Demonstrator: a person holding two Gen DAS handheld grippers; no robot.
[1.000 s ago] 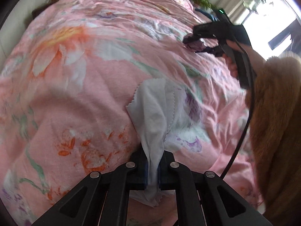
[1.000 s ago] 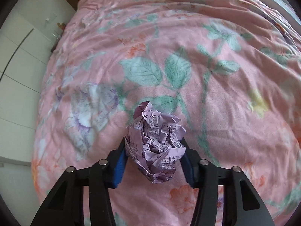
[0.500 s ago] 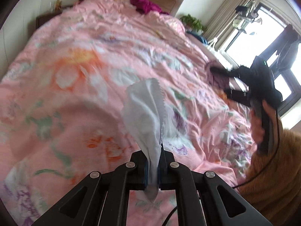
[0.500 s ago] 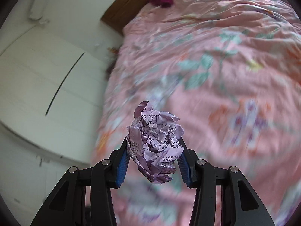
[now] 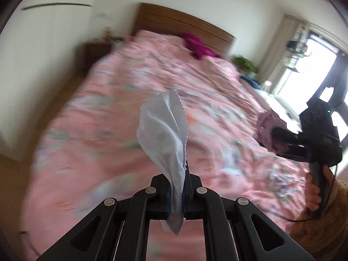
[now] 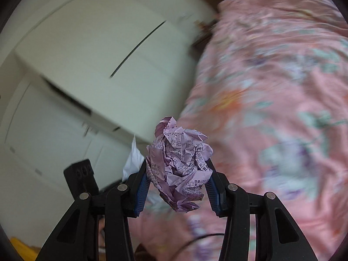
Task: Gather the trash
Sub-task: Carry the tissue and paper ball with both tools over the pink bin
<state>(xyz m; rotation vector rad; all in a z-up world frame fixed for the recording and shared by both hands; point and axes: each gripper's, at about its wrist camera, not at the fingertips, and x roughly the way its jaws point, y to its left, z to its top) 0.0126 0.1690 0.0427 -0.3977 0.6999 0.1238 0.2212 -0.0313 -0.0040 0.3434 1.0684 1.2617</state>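
- While both hands are lifting away from the bed (image 5: 134, 113), I'm carrying one bit of trash in each gripper, so pickup looks done for these two.
- My left gripper (image 5: 176, 192) is clamped tight on the white wipe (image 5: 165, 130); the zigzag-edged cloth is sticking up out of the jaws with a small tail hanging below them.
- My right gripper (image 6: 177, 187) is squeezing the crumpled purple paper ball (image 6: 179, 165) between its blue pads (image 6: 142, 187), jaws partway closed around it.
- A second ago both cameras were looking almost straight down at the pink floral bedspread, close up. Now I'm seeing the wooden headboard (image 5: 182, 25) at the far end, the window (image 5: 308, 71) on the right and the white wardrobe (image 6: 91, 61) on the left, so we're pulling up and swinging out.
- Grips are looking the same as they did back then, nothing slipping.
- From the left camera, my right hand (image 5: 315, 193) is showing near the right edge of the bed, paper ball out front.
- Can't spot a bin in either view, so my guess is finding one is next.
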